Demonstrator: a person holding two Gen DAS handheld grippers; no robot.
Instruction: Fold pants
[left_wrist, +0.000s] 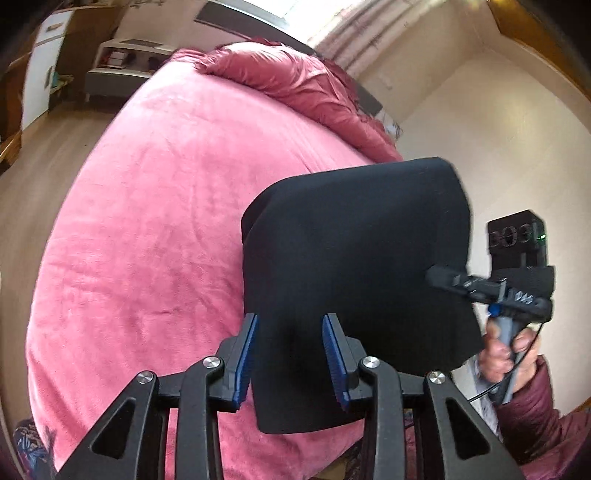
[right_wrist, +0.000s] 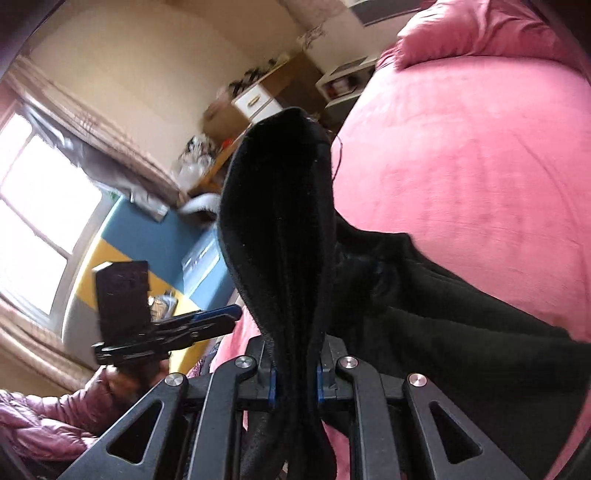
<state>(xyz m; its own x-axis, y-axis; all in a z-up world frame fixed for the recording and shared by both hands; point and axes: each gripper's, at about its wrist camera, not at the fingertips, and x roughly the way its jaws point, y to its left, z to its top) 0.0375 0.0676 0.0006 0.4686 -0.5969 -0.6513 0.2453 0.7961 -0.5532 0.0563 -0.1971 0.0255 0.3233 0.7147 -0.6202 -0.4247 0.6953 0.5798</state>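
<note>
Bedroom, pink blanket spread over the bed, crumpled pink duvet at the far end, wardrobe and shelf along the wall. Left gripper: jaws stand apart, blue pads either side of the cloth edge but not pressing, so released. Black pants sit right of centre, lifted clear of the blanket, already doubled into a compact rectangular panel with a smooth rounded fold on top. Right gripper: clenched on the bunched pants edge, carrying the weight alone. Fabric looks thick, matte, dark, few creases; a lower part drapes toward the bed. Judgement: folding largely done; laying it flat on the bed and squaring it remain.
</note>
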